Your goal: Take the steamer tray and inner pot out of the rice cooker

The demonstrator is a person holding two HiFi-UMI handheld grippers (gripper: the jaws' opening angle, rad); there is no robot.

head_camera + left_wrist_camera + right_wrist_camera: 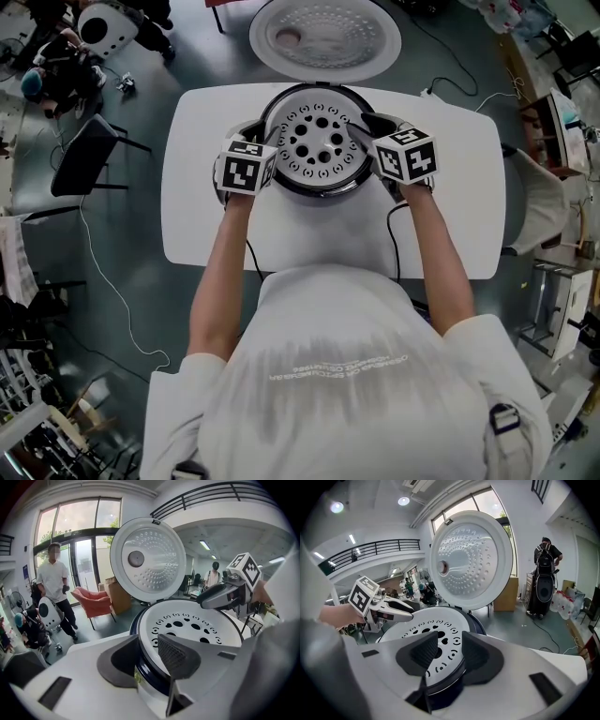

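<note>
Gripping the steamer tray (319, 141) at two opposite edges, I have both tools on the rice cooker (321, 190), which stands on the far middle of the white table (216, 225). Its lid (323, 37) is swung fully up and back, with the dimpled inner face turned towards me. The tray is a white disc pierced with round holes. It sits flat in the cooker's mouth, just inside the dark rim, and covers the inner pot, which I cannot see beneath it. My left gripper (147, 654) is at the tray's left edge. One pad is outside the dark rim and the other is inside the tray's raised wall, and the jaws are clenched on that edge. My right gripper (450, 649) is at the right edge, straight across from the left. One pad hangs over the perforated floor and the other is outside the rim, and the jaws are clamped on the tray. Both tools slant downward and inward, with their marker cubes on my side of the cooker. A black cable (391, 225) lies on the table beside my right forearm. Off to the left, well away from the table, a person (54, 583) stands by glass doors near a red armchair (96, 599).
</note>
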